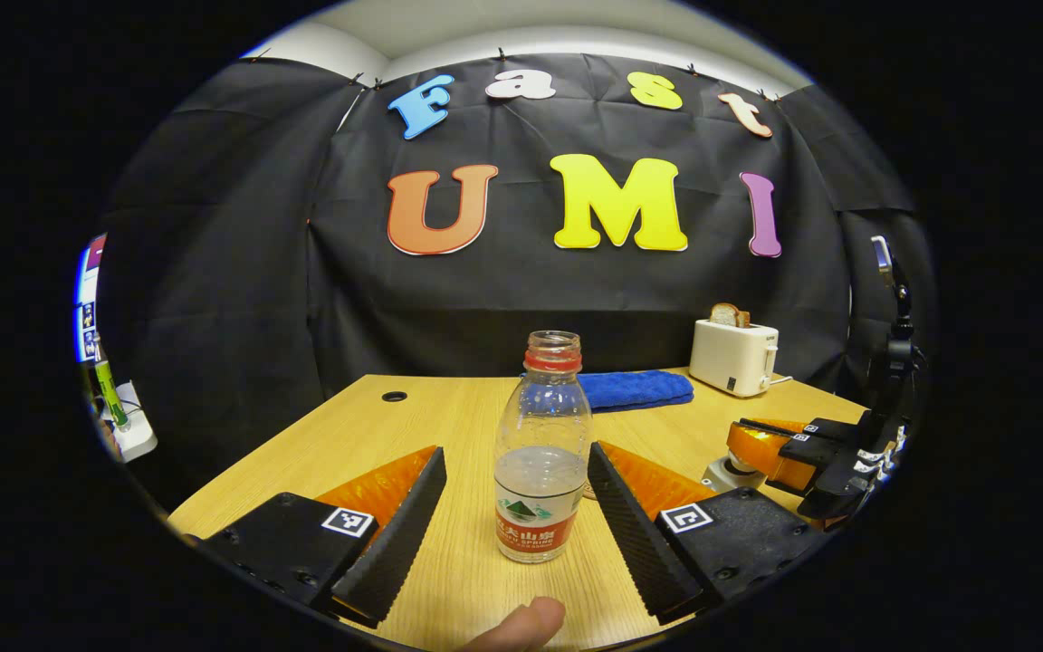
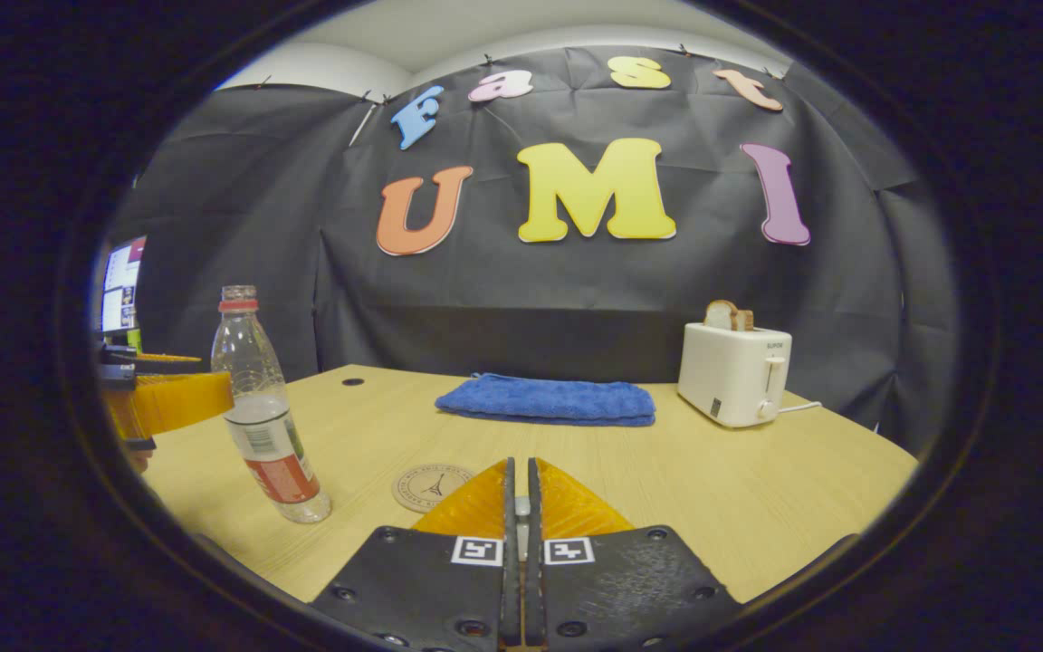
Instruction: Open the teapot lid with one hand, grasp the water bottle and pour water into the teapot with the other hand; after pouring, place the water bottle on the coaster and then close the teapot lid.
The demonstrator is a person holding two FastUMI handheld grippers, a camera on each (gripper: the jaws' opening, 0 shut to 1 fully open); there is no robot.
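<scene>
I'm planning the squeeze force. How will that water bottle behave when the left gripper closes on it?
The water bottle looks like thin clear plastic, so it will probably flex under a firm squeeze. It has no cap, so squeezing or tipping could spill water. It is under half full, tall and narrow, so likely light and apt to tip if nudged near the neck.

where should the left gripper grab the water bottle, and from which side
Grip the water bottle around its straight lower body at the label, coming in level from the near side. It stands upright and uncapped between the left gripper's open jaws, so a mid-body side grip should keep it vertical; the waist above the label narrows.
</scene>
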